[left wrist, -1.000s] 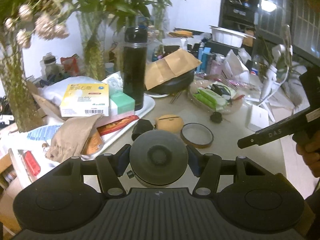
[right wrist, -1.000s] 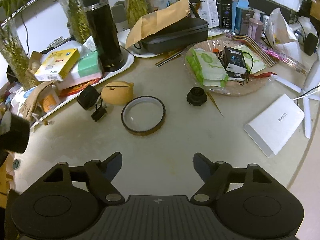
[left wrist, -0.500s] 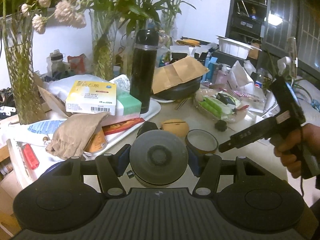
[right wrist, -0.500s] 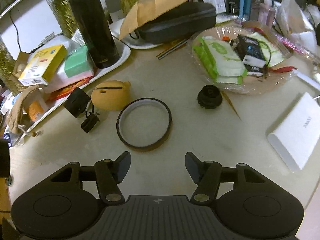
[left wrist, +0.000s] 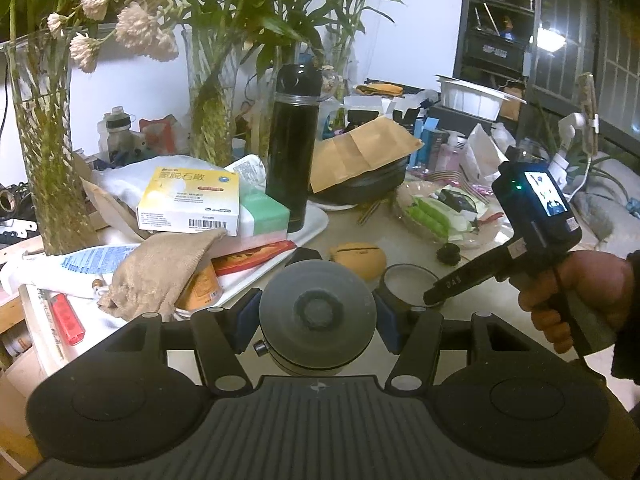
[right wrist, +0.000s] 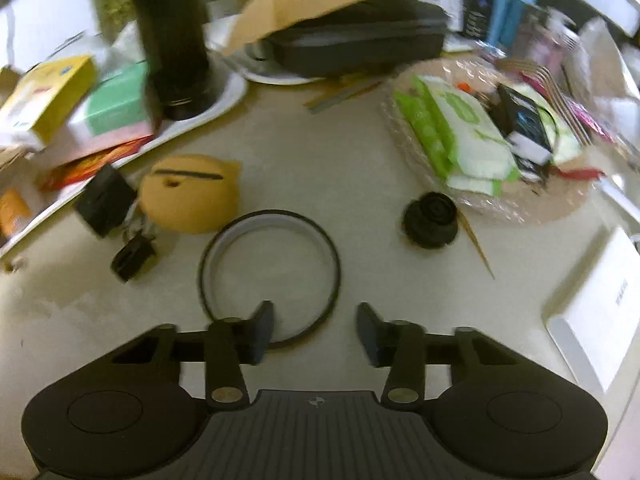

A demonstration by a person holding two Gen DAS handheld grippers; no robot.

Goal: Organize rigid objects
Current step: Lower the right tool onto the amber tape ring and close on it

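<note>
My left gripper (left wrist: 316, 316) is shut on a round dark grey cap-like object (left wrist: 316, 312) and holds it above the table. My right gripper (right wrist: 316, 330) is open and empty, low over the near rim of a dark tape ring (right wrist: 270, 268) lying flat on the table. The right gripper also shows in the left wrist view (left wrist: 436, 292), its tip at the tape ring (left wrist: 404, 284). A yellow round pouch (right wrist: 192, 192), a black knob (right wrist: 430, 220) and small black clips (right wrist: 132, 256) lie around the ring.
A white tray (right wrist: 224, 96) at the left holds a black thermos (right wrist: 172, 32) and boxes (right wrist: 48, 96). A woven plate (right wrist: 560, 204) of packets sits at the right. A white box (right wrist: 600, 312) lies at the right edge. Glass vases (left wrist: 44, 132) stand behind.
My right gripper has moved forward and down to the tape ring and its fingers have narrowed. My left gripper still holds the round object and has tilted up a little.
</note>
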